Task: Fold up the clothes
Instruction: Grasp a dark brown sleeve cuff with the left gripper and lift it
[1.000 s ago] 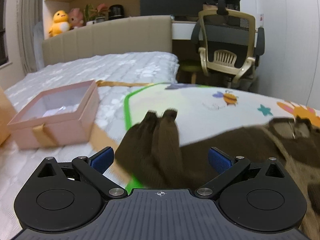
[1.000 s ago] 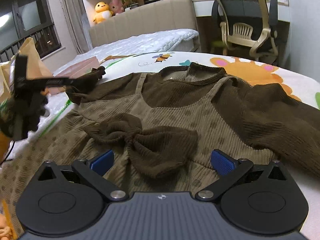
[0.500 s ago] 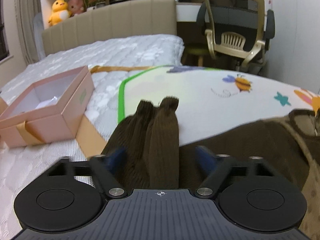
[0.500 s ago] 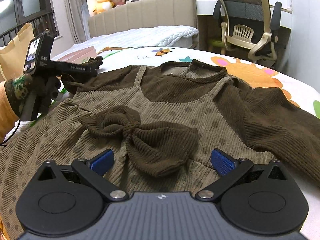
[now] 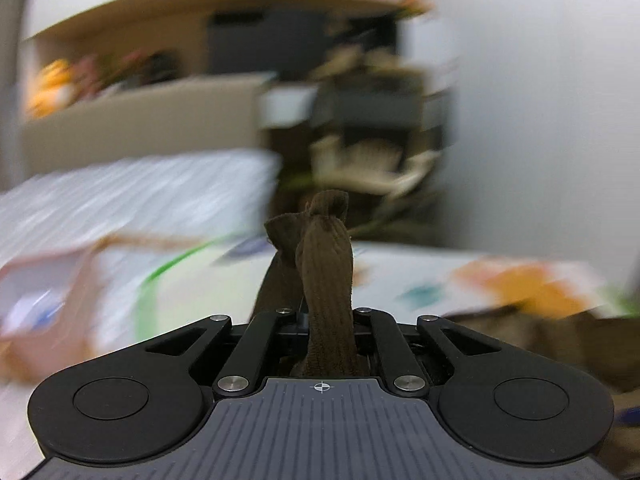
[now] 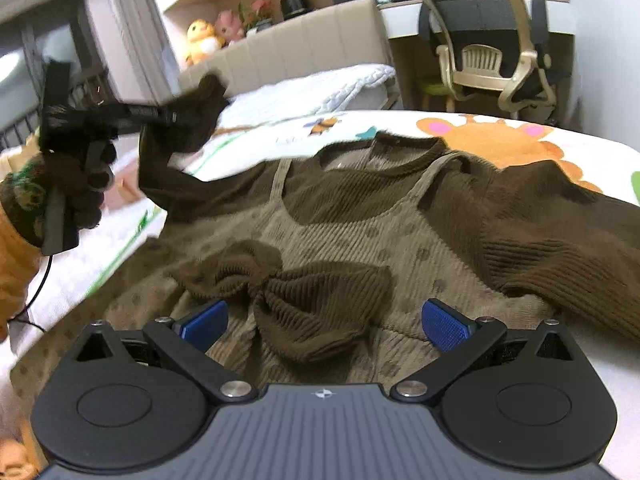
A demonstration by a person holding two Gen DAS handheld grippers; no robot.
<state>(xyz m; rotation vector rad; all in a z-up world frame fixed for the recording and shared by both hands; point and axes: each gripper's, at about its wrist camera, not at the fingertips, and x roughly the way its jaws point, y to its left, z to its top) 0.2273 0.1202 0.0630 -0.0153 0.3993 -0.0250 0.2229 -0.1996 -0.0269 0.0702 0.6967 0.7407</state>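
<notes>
Brown ribbed dress [image 6: 360, 216] with a tan dotted pinafore front lies spread on a cartoon-printed mat [image 6: 500, 140] on the bed [image 6: 320, 88], directly ahead of the right gripper [image 6: 324, 320]. Its dark bow [image 6: 288, 292] sits just beyond and between that gripper's jaws, which stand wide apart with nothing between them. One sleeve [image 6: 560, 248] lies flat ahead and to the right of those jaws.

The other sleeve [image 5: 326, 264] is pinched in the left gripper [image 5: 326, 320], whose jaws are closed together on the ribbed fabric; the cuff pokes up past them. In the right wrist view this gripper [image 6: 168, 114] is seen ahead and to the left, raised above the bed in a gloved hand [image 6: 80, 184], the sleeve hanging from it down to the dress shoulder.

A pink box [image 5: 44, 300] shows to the left of the left jaws, too blurred to tell its contents. An office chair [image 6: 492, 48] stands beyond the bed.
</notes>
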